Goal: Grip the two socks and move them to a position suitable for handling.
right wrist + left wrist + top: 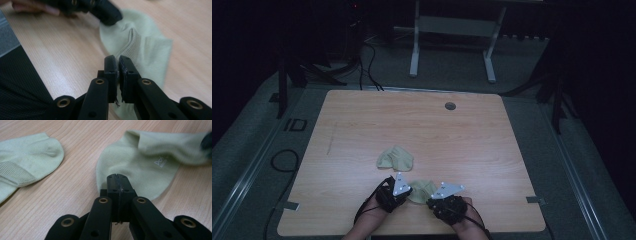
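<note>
A pale green sock [422, 189] lies near the table's front edge, between my two grippers. My left gripper [410, 192] is shut on the toe edge of this sock [150, 160], its jaws [117, 178] pressed together over the fabric. My right gripper [432, 198] is shut on the ribbed cuff of the sock [150, 50], which runs in between its jaws [118, 61]. The left gripper [110, 16] also appears at the sock's far end in the right gripper view. A second pale green sock [395, 158] [27, 165] lies loose farther back on the table.
The wooden table [362, 125] has a round grommet hole [450, 106] at the back. Tape marks [290, 205] [533, 200] sit near its front corners. A white frame [414, 50] and cables [369, 65] stand on the floor beyond it.
</note>
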The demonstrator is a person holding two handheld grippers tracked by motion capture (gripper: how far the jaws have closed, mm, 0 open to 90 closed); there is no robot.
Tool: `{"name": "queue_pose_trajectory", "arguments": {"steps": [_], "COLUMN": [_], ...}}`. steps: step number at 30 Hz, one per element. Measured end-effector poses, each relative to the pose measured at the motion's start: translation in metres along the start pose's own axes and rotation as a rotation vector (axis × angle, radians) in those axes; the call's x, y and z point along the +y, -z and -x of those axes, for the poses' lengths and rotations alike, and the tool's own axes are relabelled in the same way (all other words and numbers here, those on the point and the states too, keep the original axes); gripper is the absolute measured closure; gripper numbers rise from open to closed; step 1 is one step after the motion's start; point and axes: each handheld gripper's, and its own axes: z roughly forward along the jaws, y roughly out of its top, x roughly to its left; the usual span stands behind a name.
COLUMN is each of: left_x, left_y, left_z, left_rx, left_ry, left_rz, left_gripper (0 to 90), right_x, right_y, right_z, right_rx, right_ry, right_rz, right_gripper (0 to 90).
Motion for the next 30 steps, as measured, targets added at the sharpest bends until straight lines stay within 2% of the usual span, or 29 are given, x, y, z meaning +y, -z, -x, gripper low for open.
{"name": "queue_pose_trajectory", "arguments": {"steps": [2, 5, 6, 7, 14, 17, 22, 29, 30], "left_x": [0.000, 0.000, 0.000, 0.000, 0.000, 0.000, 0.001, 0.002, 0.003], "left_y": [0.000, 0.000, 0.001, 0.001, 0.000, -0.001, -0.002, -0.003, -0.004], "left_z": [0.000, 0.001, 0.001, 0.001, 0.001, 0.001, 0.001, 0.002, 0.002], "left_rx": [-0.002, 0.000, 0.000, -0.001, 0.000, 0.002, 0.002, -0.005, -0.007], "left_ry": [0.004, 0.001, -0.001, -0.002, -0.009, -0.017, -0.021, -0.022, -0.024], "left_rz": [0.001, 0.000, -0.002, -0.002, 0.001, 0.005, 0.007, 0.008, 0.008], "left_gripper": [89.2, 89.2, 89.2, 89.2, 89.3, 89.2, 89.2, 89.2, 89.2], "right_x": [0.002, 0.002, 0.002, 0.002, -0.007, -0.012, -0.029, -0.045, -0.050], "right_y": [0.010, 0.015, 0.026, 0.030, 0.051, 0.052, 0.048, 0.040, 0.037], "right_z": [0.006, 0.010, 0.020, 0.023, 0.046, 0.052, 0.066, 0.073, 0.077], "right_rx": [-0.010, -0.017, -0.037, -0.046, -0.085, -0.090, -0.107, -0.117, -0.116], "right_ry": [-0.016, -0.025, -0.046, -0.054, -0.124, -0.145, -0.195, -0.230, -0.248], "right_rz": [0.029, 0.043, 0.066, 0.078, 0.101, 0.096, 0.057, 0.019, 0.005], "right_gripper": [85.0, 85.0, 85.0, 85.0, 85.0, 85.0, 84.9, 84.9, 84.8]}}
